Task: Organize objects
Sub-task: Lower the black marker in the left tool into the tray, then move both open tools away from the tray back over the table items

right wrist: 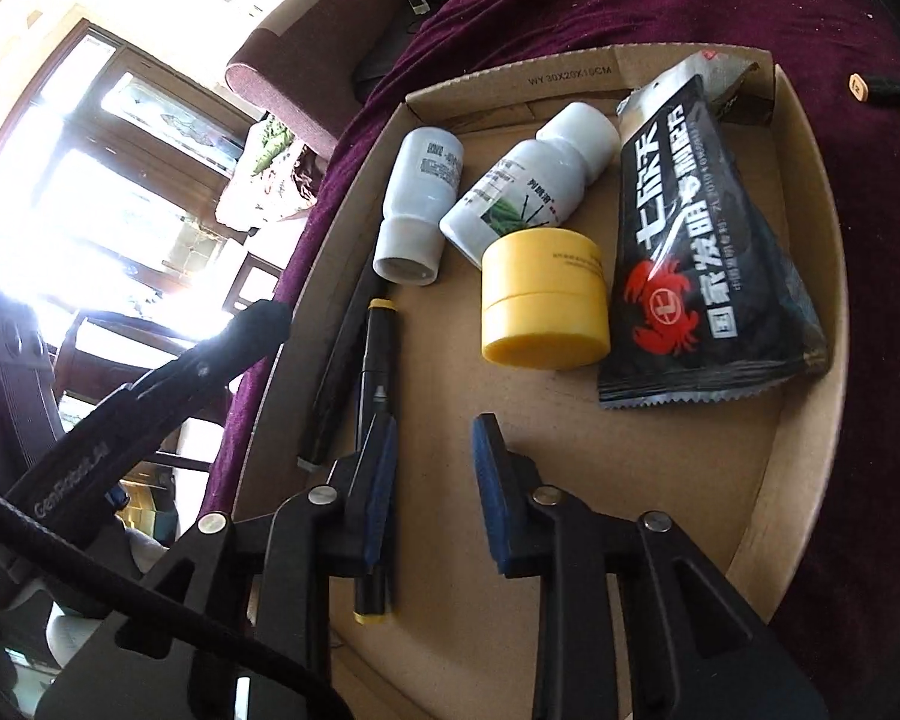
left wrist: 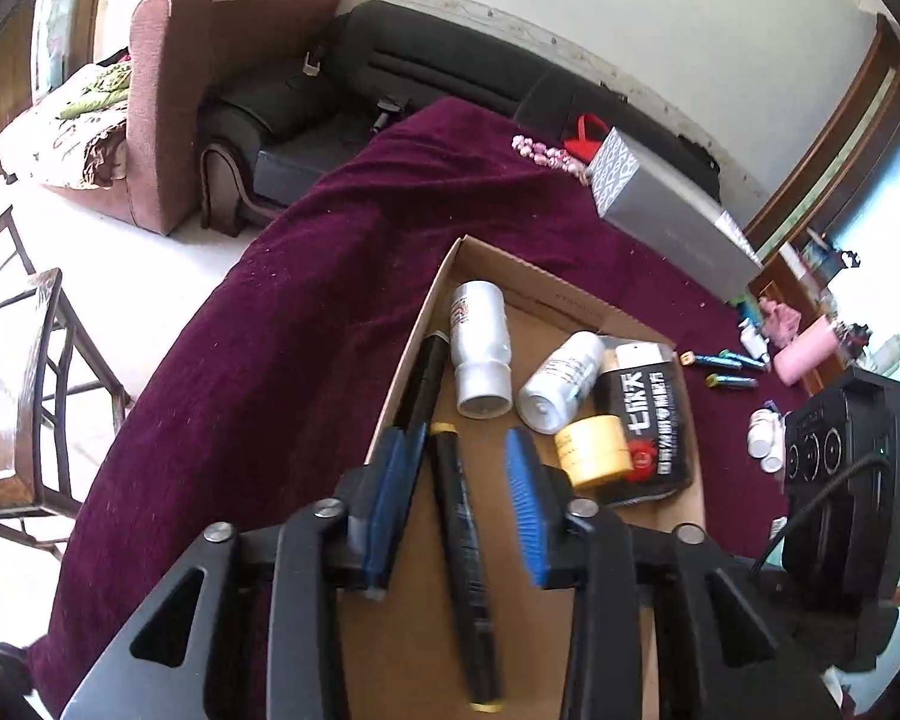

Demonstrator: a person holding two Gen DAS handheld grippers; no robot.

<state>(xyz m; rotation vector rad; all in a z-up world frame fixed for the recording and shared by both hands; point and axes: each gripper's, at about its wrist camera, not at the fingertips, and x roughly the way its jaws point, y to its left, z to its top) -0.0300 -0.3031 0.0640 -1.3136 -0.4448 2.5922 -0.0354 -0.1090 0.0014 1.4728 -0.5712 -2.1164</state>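
A shallow cardboard box (left wrist: 426, 312) sits on a purple cloth. In it lie two white bottles (left wrist: 480, 348), a yellow jar (left wrist: 594, 450), a black packet (left wrist: 648, 420) and two black markers. My left gripper (left wrist: 457, 435) hangs over the box's near left part. The yellow-ended marker (left wrist: 459, 540) lies between its blue pads with a gap on each side. In the right wrist view my right gripper (right wrist: 437, 420) is open above the bare box floor (right wrist: 570, 480), and that marker (right wrist: 375, 360) runs under its left finger. The yellow jar (right wrist: 540, 300) and the packet (right wrist: 708, 252) lie just ahead.
On the cloth beyond the box are a grey carton (left wrist: 672, 222), small batteries (left wrist: 726, 363), a pink container (left wrist: 804, 348) and small white bottles (left wrist: 762, 432). A sofa (left wrist: 168, 90) and a wooden chair (left wrist: 30, 390) stand off the table's left side.
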